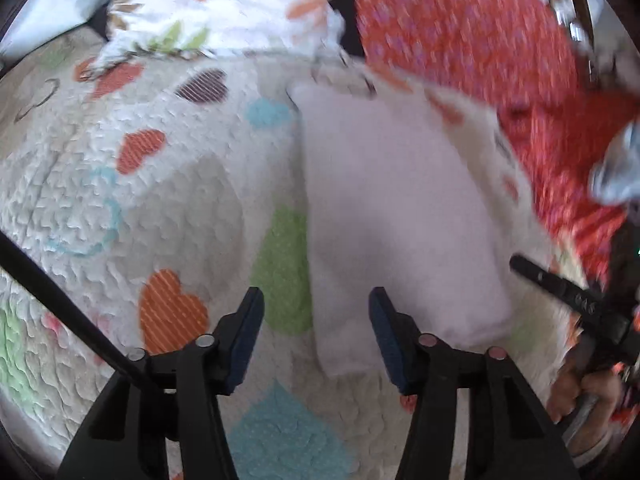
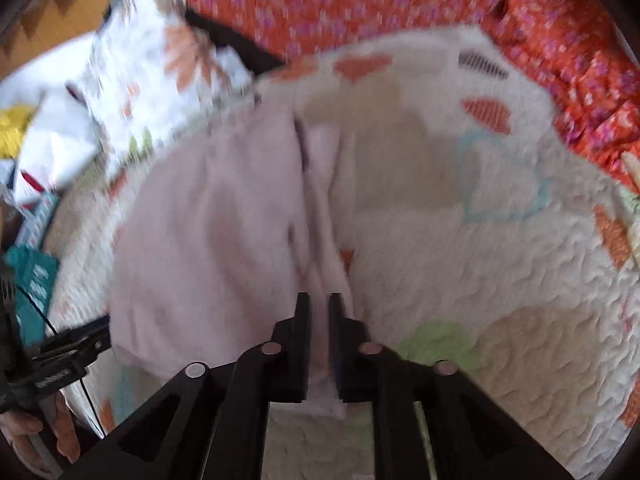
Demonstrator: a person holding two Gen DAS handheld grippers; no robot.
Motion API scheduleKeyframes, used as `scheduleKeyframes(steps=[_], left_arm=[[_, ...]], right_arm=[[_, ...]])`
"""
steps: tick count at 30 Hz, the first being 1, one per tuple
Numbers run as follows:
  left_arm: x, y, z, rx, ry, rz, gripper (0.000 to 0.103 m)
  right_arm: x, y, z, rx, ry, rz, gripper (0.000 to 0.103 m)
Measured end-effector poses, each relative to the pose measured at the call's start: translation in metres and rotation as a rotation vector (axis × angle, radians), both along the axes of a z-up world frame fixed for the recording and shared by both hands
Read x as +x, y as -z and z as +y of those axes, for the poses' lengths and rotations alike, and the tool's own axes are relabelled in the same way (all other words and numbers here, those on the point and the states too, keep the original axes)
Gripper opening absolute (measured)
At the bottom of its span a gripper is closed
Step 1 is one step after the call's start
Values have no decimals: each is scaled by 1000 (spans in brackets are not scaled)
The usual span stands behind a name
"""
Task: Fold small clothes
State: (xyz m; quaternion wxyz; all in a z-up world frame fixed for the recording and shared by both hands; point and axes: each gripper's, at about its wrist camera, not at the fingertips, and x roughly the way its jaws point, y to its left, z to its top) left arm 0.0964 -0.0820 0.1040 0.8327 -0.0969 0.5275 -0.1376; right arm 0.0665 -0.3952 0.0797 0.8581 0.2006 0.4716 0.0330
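The right gripper (image 2: 319, 304) has its fingers clamped on the near edge of the pale pink garment (image 2: 208, 240), which lies on the heart-print quilt (image 2: 480, 280). The left gripper (image 1: 316, 300) hangs with its fingers apart above the garment's near left corner. Farther back lie a floral pillow (image 1: 224, 8) and an orange patterned cloth (image 1: 460, 24).

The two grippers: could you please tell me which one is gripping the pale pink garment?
The right gripper: it is closed on an edge of the pale pink garment, with fabric pinched between its fingers. The left gripper is open, holding nothing.
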Motion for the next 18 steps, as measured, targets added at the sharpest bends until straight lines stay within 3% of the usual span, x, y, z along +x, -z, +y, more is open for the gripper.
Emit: scheduleKeyframes(steps=[1, 2, 5, 7, 8, 9, 10, 11, 14, 16, 18], left_arm=[[5, 1, 5, -20, -23, -9, 70], [11, 3, 8, -46, -35, -8, 75], [34, 26, 9, -170, -57, 76, 76], [40, 39, 0, -194, -49, 117, 76], [41, 42, -6, -185, -40, 129, 76], [39, 41, -13, -171, -20, 137, 66], [36, 36, -20, -167, 13, 133, 57], [31, 29, -28, -146, 52, 123, 46], [21, 18, -49, 24, 119, 59, 46], [20, 20, -56, 89, 125, 41, 50], [19, 21, -51, 100, 85, 31, 66]], right_arm=[[3, 0, -6, 42, 7, -12, 57], [8, 3, -10, 82, 15, -25, 67], [29, 22, -13, 146, 41, -16, 68], [42, 37, -9, 142, 31, 16, 67], [45, 43, -5, 167, 20, 18, 45], [46, 45, -4, 246, 3, 14, 26], [45, 46, -4, 304, 4, 23, 20], [40, 37, -3, 298, 3, 10, 17], [23, 16, -4, 268, -32, -26, 16], [13, 17, -6, 149, -9, 5, 16], [13, 28, -7, 87, 23, 65, 18]])
